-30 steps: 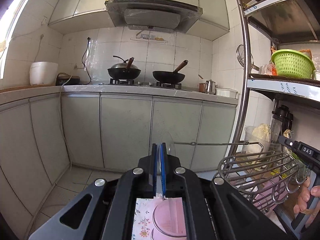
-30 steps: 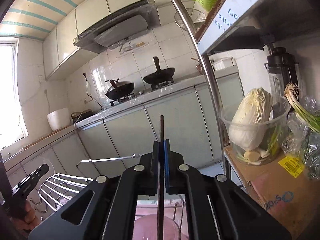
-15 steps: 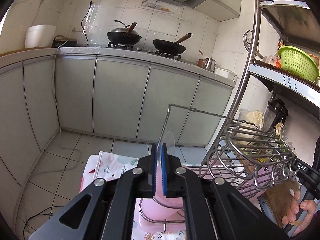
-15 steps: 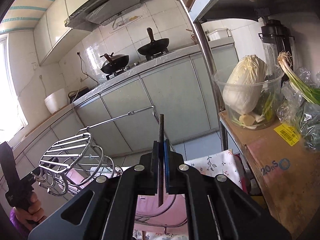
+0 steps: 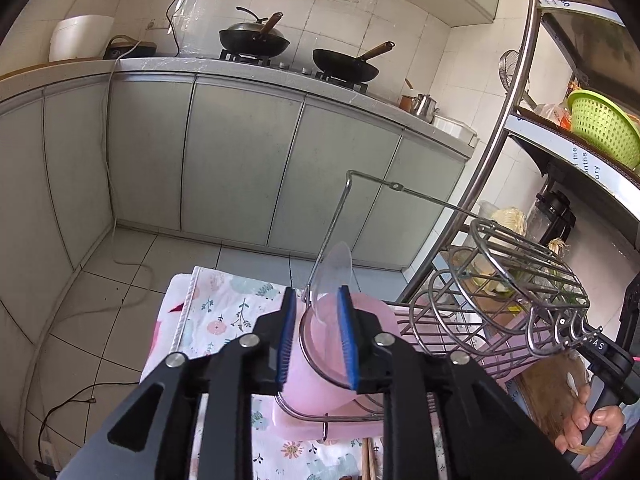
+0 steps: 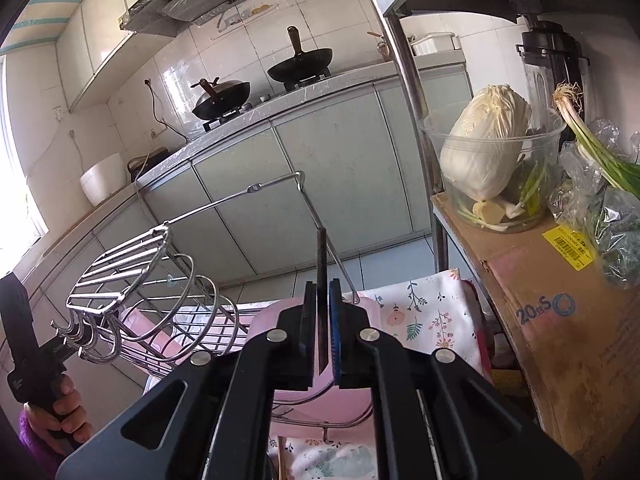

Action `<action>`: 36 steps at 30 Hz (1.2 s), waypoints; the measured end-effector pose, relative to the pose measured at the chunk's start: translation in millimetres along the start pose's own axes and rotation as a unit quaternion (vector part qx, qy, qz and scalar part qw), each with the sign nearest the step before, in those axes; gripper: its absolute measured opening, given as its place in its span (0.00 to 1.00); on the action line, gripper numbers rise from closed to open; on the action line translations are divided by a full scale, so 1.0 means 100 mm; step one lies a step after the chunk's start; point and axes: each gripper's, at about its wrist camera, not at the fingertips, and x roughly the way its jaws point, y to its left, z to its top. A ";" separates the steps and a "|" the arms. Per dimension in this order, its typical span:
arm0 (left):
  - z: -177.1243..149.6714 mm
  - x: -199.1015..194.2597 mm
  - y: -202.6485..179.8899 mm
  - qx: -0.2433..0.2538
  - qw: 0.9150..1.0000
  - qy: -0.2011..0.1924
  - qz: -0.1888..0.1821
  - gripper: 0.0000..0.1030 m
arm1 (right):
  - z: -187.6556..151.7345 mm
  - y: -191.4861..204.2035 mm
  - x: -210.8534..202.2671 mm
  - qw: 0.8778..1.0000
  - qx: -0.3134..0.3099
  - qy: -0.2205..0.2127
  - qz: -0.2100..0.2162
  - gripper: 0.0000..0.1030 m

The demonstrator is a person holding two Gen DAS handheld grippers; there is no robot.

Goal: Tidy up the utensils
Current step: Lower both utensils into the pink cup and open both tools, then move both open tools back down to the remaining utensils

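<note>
Clear plastic spoon [image 5: 334, 276]: light, thin and slippery, bowl up between the opening left gripper [image 5: 316, 336] pads, seemingly free of them; best taken at its handle.
Dark chopstick [image 6: 321, 280]: stiff, slim, prone to roll; upright in the right gripper [image 6: 322, 332], whose narrow jaws are easing apart.
Pink cup [image 5: 320, 364]: just below both tools, ringed by the wire rack [image 5: 500, 292].
Edges: rack bail wire at 12 o'clock; curved loops at 3 o'clock in the left view.
Room: open floor at 10 o'clock; shelf post [image 6: 416, 120] crowds 1 o'clock in the right view.
</note>
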 end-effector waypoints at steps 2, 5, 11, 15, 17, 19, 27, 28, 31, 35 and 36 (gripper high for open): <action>0.00 -0.04 0.02 -0.002 1.000 -0.005 -0.002 0.28 | 0.00 0.00 -0.02 1.000 0.000 0.000 0.000 0.28; 0.02 -0.11 0.03 -0.002 1.000 -0.013 -0.005 0.31 | -0.01 0.00 -0.09 1.000 0.001 -0.005 0.002 0.38; 0.00 -0.28 0.01 0.003 1.000 -0.017 -0.006 0.32 | -0.04 0.00 -0.24 1.000 0.006 -0.012 0.004 0.39; -0.05 -0.43 0.00 0.005 1.000 -0.018 -0.011 0.32 | -0.09 0.00 -0.38 1.000 0.008 -0.017 0.005 0.39; -0.08 -0.50 0.00 0.005 1.000 -0.016 -0.015 0.32 | -0.14 0.00 -0.46 1.000 0.011 -0.016 0.007 0.39; -0.13 -0.58 0.00 0.004 1.000 -0.014 -0.020 0.33 | -0.20 0.00 -0.53 1.000 0.016 -0.013 0.010 0.39; -0.40 -0.73 -0.06 0.015 0.999 0.018 -0.028 0.33 | -0.52 0.02 -0.65 1.000 0.019 0.019 0.014 0.39; -0.44 -0.73 -0.07 0.018 0.999 0.025 -0.028 0.33 | -0.57 0.02 -0.66 0.999 0.022 0.025 0.015 0.39; -0.59 -0.69 -0.12 0.029 0.998 0.048 -0.027 0.33 | -0.71 -0.01 -0.65 0.998 0.030 0.043 0.017 0.39; -0.81 -0.61 -0.13 0.037 0.995 0.085 -0.027 0.33 | -0.90 -0.06 -0.64 0.997 0.037 0.062 0.017 0.39; -0.87 -0.58 -0.12 0.034 0.994 0.096 -0.029 0.33 | -0.94 -0.07 -0.64 0.997 0.039 0.066 0.016 0.39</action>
